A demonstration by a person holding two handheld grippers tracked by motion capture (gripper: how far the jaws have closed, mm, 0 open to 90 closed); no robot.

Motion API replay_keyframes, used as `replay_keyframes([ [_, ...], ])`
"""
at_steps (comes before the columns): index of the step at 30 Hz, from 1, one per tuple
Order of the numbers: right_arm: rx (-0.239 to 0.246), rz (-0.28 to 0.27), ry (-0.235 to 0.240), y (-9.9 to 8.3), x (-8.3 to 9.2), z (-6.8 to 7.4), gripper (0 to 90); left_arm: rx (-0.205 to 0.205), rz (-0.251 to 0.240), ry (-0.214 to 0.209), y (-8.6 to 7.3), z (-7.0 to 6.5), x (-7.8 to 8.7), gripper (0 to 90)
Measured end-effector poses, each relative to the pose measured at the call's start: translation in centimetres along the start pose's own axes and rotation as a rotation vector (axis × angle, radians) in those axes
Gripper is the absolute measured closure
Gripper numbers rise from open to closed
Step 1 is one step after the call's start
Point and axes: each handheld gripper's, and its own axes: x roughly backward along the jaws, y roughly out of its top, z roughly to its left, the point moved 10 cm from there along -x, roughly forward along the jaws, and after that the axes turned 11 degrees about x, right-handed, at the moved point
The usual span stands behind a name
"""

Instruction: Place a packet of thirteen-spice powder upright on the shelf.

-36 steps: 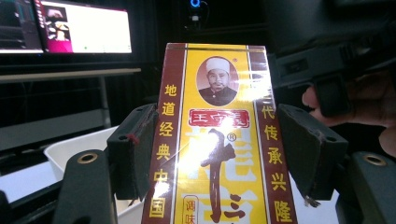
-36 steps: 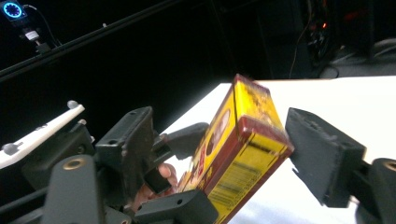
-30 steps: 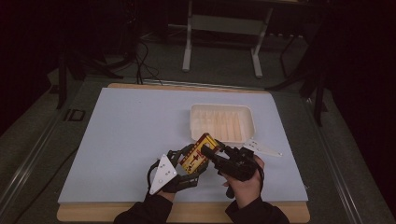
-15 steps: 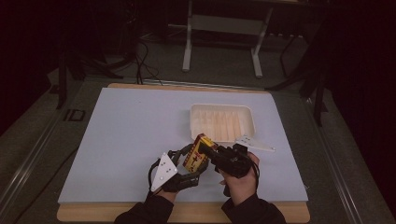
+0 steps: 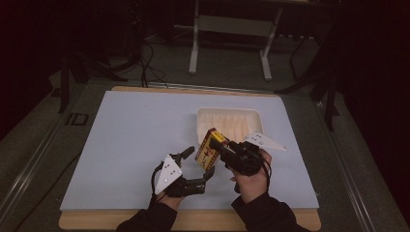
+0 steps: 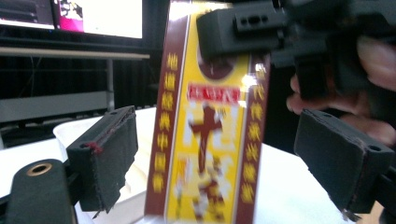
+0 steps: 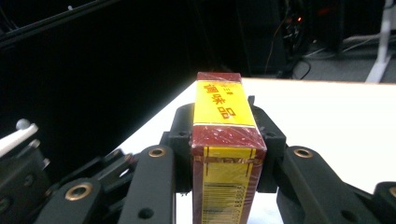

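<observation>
So the right gripper (image 5: 223,151) has its two black jaws clamped on a tall yellow and dark red cardboard box wrapped in clear film (image 5: 210,149). In the high view the box is lifted off the pale blue mat (image 5: 130,135) and tilted, top end leaning up toward the white ribbed plastic tray (image 5: 231,122) that sits just behind it. The right gripper view looks straight down the box (image 7: 224,140): yellow top panel with red characters, dark red band, a barcode on the near face, and a black jaw pressed flat against each side.

The left gripper (image 5: 199,162) sits low on the mat just to the left of the box, jaws wide apart, holding nothing. From its own view the box (image 6: 208,121) stands upright right between its two black foam pads (image 6: 107,154), with a gap on both sides, so not touching. The print on that face is blurry, some kind of red figure on yellow with columns of yellow characters down the dark red edges. The other gripper (image 6: 261,32) shows up top there, biting the upper part of the box, with the person's fingers behind it.

The mat lies on a wooden table (image 5: 290,223), dark floor and a metal stand behind it.
</observation>
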Motion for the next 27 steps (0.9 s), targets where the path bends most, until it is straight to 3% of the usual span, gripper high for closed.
replay_keyframes([
  [2,0.01,-0.004,-0.012,0.2,0.0,-0.2,67.4,0.0,0.0,0.0,0.0,0.0,0.0,13.2],
  [3,0.01,-0.004,-0.012,0.2,0.0,-0.2,67.4,0.008,0.031,-0.002,-0.4,0.0,0.2,13.2],
  [5,0.051,-0.021,-0.057,1.1,0.2,-1.3,67.3,0.015,0.036,-0.004,-0.6,-0.1,0.5,12.1],
  [11,0.08,-0.073,-0.15,2.9,0.7,-4.1,67.3,0.003,0.093,0.017,-1.8,0.4,1.0,11.3],
  [13,0.08,-0.073,-0.15,2.9,0.7,-4.1,67.3,0.007,0.103,0.021,-2.0,0.5,1.0,11.3],
  [14,0.094,-0.084,-0.191,3.5,0.7,-5.2,67.3,0.01,0.115,0.03,-2.5,0.8,1.0,11.3],
  [19,0.111,-0.094,-0.271,4.4,0.7,-7.5,67.3,0.013,0.131,0.045,-3.0,1.4,0.8,10.7],
  [27,0.152,-0.089,-0.37,5.2,0.5,-10.7,67.3,-0.004,0.151,0.058,-3.5,1.6,0.5,8.4],
])
